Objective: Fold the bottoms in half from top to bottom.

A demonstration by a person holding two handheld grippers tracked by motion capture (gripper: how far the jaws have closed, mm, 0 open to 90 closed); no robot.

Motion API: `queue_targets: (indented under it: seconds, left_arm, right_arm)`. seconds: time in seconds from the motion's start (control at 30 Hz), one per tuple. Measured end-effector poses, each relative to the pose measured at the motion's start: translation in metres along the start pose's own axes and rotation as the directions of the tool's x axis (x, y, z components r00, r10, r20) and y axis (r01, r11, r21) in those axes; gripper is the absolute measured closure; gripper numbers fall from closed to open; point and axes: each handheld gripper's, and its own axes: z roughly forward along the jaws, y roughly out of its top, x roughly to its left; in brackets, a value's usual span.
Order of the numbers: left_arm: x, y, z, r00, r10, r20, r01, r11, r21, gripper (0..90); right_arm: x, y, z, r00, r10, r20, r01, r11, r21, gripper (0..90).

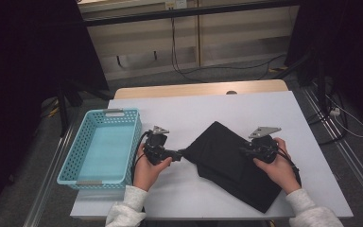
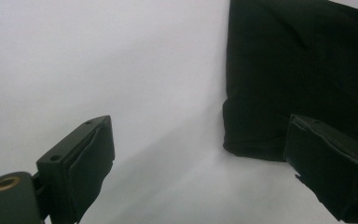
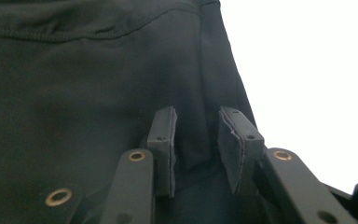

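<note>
White tabletop [image 1: 227,109] carries a folded black garment [image 1: 227,161] right of centre and a blue basket [image 1: 101,146] at left. Left gripper [image 1: 182,153], jaws wide, sits at the garment's left corner. Right gripper [image 1: 242,150] pinches a fold of fabric [image 3: 196,135] between narrowed jaws.

A white worktop [image 1: 208,106] carried a folded black cloth [image 1: 227,163] at centre-right and a light-blue perforated basket [image 1: 75,161] at its left edge.
</note>
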Motion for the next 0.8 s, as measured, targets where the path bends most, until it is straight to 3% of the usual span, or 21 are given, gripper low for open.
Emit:
queue_targets:
  seconds: [0.1, 0.23, 0.27, 0.47, 0.63, 0.8]
  left_arm:
    - [-0.001, 0.000, 0.001, 1.0000, -0.004, 0.001, 0.004, 1.0000, 0.000, 8.9]
    - [-0.001, 0.001, 0.001, 0.9999, 0.005, 0.009, -0.005, 1.0000, 0.005, 8.9]
    - [-0.002, 0.002, 0.001, 1.0000, 0.001, 0.005, -0.001, 1.0000, -0.007, 8.9]
    - [0.000, 0.002, 0.001, 1.0000, 0.003, 0.006, -0.003, 1.0000, -0.004, 8.9]
    - [0.000, 0.002, 0.002, 1.0000, 0.002, 0.001, -0.002, 1.0000, -0.004, 8.9]
    - [0.001, 0.001, 0.002, 1.0000, -0.003, -0.002, 0.003, 0.9999, -0.011, 8.9]
  right_arm:
    - [-0.005, -0.002, -0.001, 0.9962, 0.053, -0.068, -0.053, 0.999, 0.004, 82.3]
    - [-0.004, 0.001, -0.004, 0.9968, 0.043, -0.067, -0.043, 0.999, 0.008, 84.1]
    - [-0.006, 0.005, -0.010, 0.9948, 0.053, -0.087, -0.055, 0.998, -0.015, 84.1]
    - [-0.018, 0.017, -0.016, 0.9959, 0.070, -0.058, -0.074, 0.995, -0.073, 83.4]
    - [-0.022, 0.008, 0.003, 0.9969, 0.076, -0.019, -0.077, 0.997, -0.007, 83.0]
    - [-0.022, 0.007, 0.002, 0.9975, 0.069, 0.012, -0.069, 0.998, -0.010, 77.0]
